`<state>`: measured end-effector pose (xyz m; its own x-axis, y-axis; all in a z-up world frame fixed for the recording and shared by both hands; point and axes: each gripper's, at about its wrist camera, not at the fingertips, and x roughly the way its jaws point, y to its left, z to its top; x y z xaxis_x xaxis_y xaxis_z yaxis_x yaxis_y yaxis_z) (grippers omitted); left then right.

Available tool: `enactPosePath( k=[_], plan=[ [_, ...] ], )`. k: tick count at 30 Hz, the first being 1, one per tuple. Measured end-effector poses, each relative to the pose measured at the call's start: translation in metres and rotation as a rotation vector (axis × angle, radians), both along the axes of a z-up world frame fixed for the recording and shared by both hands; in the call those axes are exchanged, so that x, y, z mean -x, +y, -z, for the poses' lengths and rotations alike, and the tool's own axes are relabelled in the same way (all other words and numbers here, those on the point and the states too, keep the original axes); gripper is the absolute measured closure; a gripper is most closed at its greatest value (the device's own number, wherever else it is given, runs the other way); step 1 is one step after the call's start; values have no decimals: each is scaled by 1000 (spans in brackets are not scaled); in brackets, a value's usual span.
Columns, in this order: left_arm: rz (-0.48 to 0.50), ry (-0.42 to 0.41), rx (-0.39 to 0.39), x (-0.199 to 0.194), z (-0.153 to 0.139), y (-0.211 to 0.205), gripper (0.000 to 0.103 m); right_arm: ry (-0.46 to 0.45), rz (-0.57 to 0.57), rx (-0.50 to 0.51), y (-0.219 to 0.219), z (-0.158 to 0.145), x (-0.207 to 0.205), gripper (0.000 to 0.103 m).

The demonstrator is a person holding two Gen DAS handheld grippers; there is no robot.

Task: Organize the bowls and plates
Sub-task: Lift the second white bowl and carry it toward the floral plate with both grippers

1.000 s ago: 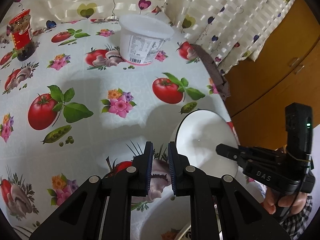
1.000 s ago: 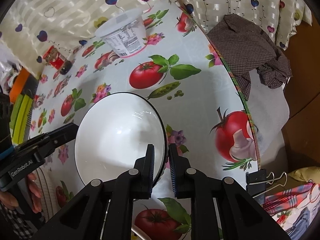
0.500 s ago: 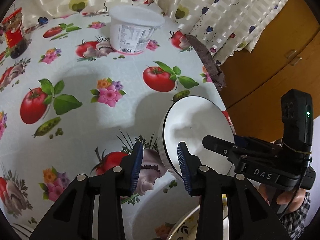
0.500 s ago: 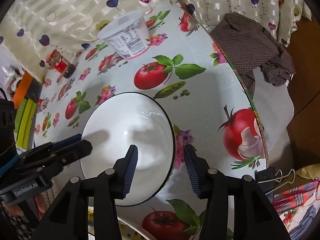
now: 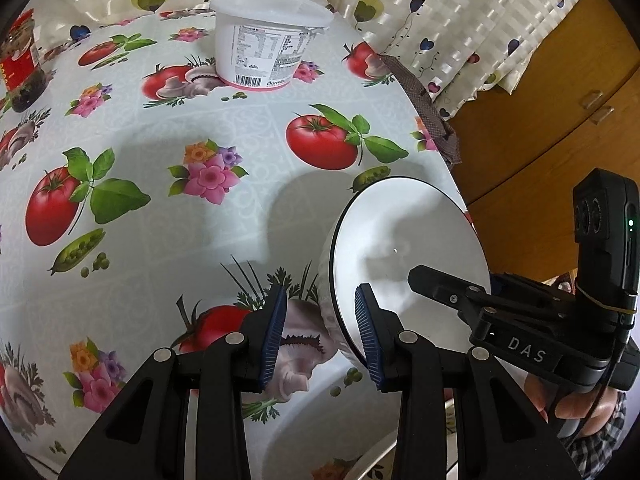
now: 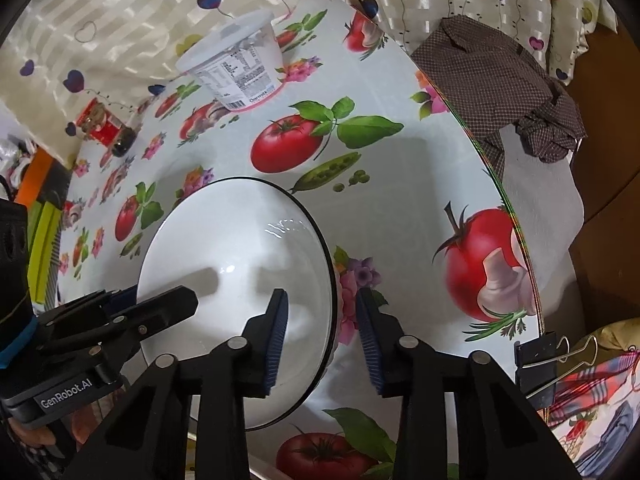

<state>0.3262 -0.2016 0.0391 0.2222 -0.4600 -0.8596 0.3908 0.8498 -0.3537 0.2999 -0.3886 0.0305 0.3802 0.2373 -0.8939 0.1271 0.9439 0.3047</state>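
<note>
A: Looking down the left wrist view: left gripper spread, rim of the white bowl between the pads, nothing pinched. Its jaws have just been opening. Bowl sits on the tomato-print tablecloth near the table's right edge.

B: Anything in the way?

A: Right gripper reaches over the bowl from the far side. Part of a second dish shows below the fingers. Lidded white tub at the back, red-labelled jar far left, both well apart from the bowl.

B: Right wrist view?

A: Right gripper straddles the bowl rim, one pad inside, one outside, gap on both sides. Jaws have just been closing, not gripping. Left gripper reaches in from the left. Brown checked cloth hangs off the table edge, binder clip on the edge at right.
</note>
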Motion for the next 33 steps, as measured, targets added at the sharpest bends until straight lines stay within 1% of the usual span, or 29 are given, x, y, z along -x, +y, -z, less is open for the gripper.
enactPosePath(
  k=[5, 8, 12, 19, 25, 28, 33],
  plan=[
    [-2, -11, -8, 1, 0, -2, 66, 5, 4, 0, -1, 2, 2, 79],
    [6, -18, -8, 3, 0, -4, 71, 2, 9, 3, -2, 2, 2, 82],
    [16, -9, 8, 4, 1, -7, 80, -4, 1, -6, 0, 1, 3, 87],
    [4, -3, 7, 4, 1, -7, 82, -2, 21, -25, -1, 1, 4, 87],
    [-1, 1, 6, 6, -1, -7, 82, 0, 31, -12, 2, -3, 5, 88],
    [-2, 7, 14, 7, -5, -5, 82, 2, 30, -7, 3, -6, 5, 88],
    [-7, -10, 5, 11, -12, -4, 82, -1, 31, -9, 4, -13, 8, 88]
  ],
)
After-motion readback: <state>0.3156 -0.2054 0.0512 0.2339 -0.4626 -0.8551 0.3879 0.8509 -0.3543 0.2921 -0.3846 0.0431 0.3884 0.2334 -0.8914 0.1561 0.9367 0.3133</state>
